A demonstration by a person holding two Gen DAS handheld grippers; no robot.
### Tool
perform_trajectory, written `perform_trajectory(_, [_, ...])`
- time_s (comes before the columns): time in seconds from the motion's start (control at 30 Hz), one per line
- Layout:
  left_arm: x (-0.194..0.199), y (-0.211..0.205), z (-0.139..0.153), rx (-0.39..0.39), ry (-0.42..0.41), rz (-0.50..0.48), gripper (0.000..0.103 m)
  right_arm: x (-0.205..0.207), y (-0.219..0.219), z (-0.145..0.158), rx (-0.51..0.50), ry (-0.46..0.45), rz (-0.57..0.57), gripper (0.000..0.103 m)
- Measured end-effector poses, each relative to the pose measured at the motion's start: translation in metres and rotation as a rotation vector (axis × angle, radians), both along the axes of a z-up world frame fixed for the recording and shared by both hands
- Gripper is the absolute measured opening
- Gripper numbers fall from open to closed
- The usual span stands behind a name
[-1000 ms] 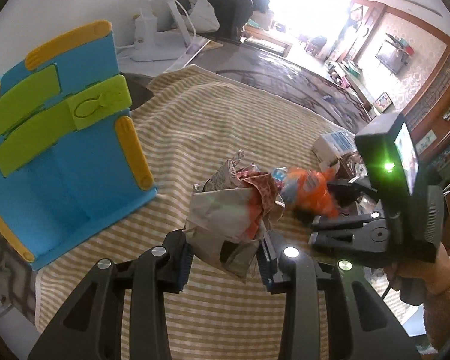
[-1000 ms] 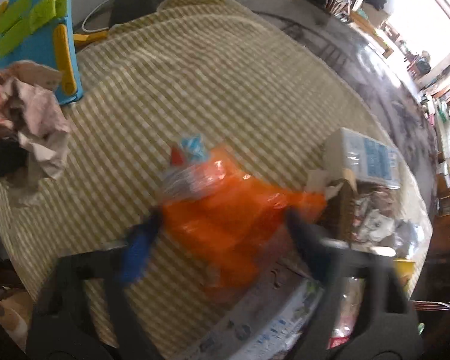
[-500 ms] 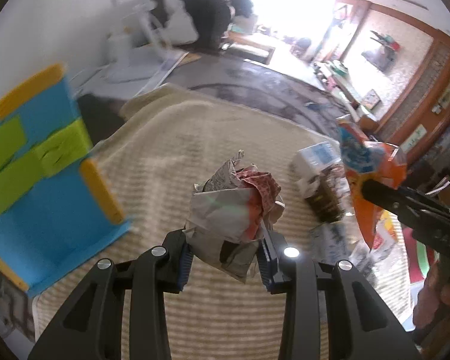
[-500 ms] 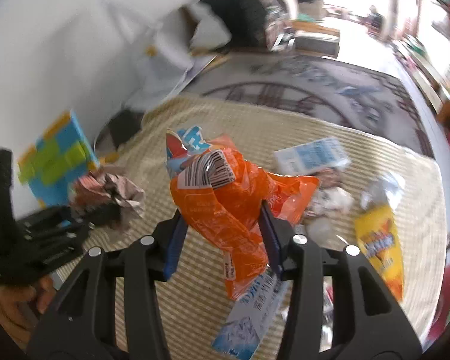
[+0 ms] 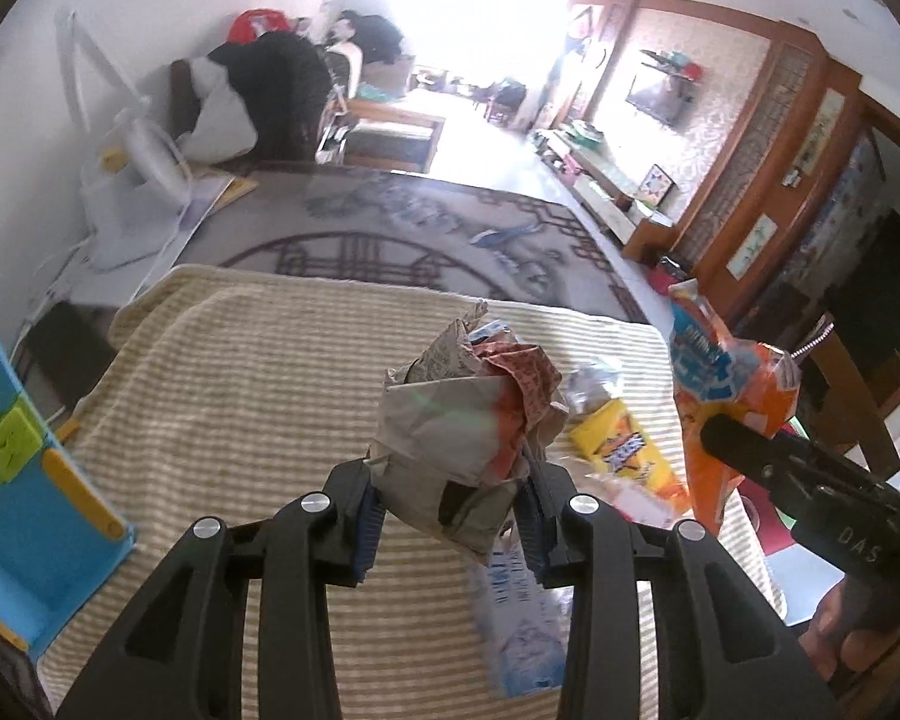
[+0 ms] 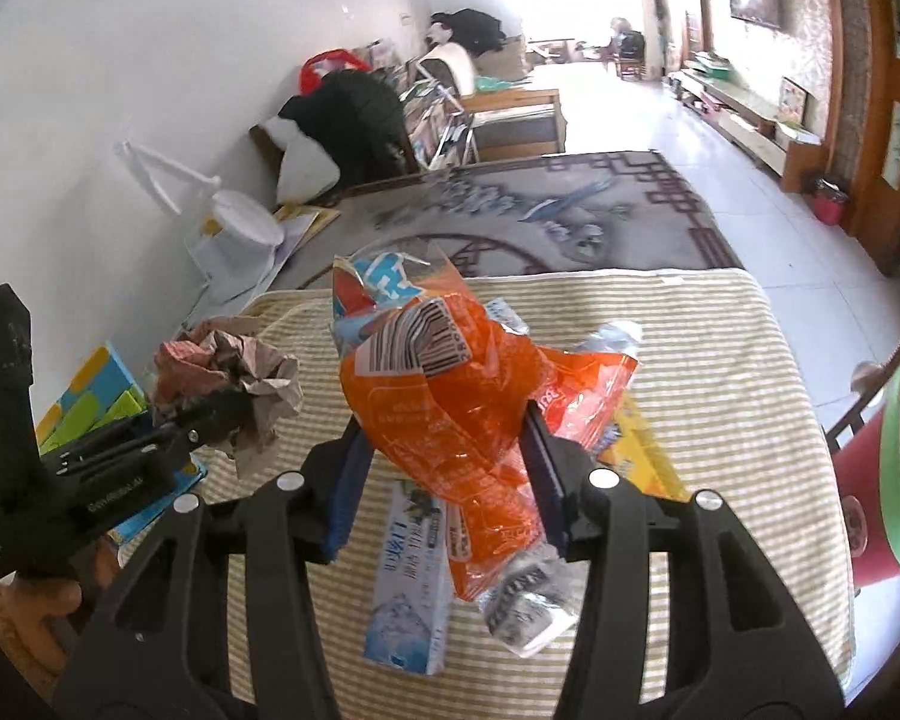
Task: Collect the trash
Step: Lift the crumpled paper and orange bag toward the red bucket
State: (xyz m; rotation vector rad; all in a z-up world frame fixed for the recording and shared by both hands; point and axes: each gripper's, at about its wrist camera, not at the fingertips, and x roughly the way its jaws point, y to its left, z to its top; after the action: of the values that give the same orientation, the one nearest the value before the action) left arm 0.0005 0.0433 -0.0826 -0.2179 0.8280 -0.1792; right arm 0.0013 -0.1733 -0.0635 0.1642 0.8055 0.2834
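Both your tools lifted off striped desk (image 6: pixel 720 360): left tool (image 5: pixel 450 501) pinches crumpled paper wad (image 5: pixel 468 414), right tool (image 6: pixel 444 477) grips orange wrapper (image 6: pixel 450 402), frame centre.

"DAS" on right hand-held gripper (image 5: pixel 744 438); other print unreadable.

My left claw (image 5: pixel 450 507), matt black plastic, grips a wad of crumpled paper (image 5: pixel 459 426), dull and creased. My right claw (image 6: pixel 444 480) grips a glossy orange plastic wrapper (image 6: pixel 450 408). Striped woven cloth (image 5: pixel 258 372) below, coarse.
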Motion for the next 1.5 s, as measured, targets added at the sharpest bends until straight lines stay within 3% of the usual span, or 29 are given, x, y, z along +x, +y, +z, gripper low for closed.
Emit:
perform_trajectory(0.57, [-0.013,-0.078,0.019,0.044,-0.029,-0.012,0.035,-0.017,-0.074,0.009,0.024,-0.042,-0.005,0.048])
perform_trajectory(1.03, [-0.010,-0.155,0.023,0.077,-0.041,-0.068,0.035,-0.026,-0.147,0.012,0.032,-0.059,-0.060,0.048])
perform_trajectory(1.5, [-0.008,-0.214,0.023,0.107,-0.033,-0.125,0.035,-0.032,-0.194,0.010,0.045,-0.059,-0.104,0.048])
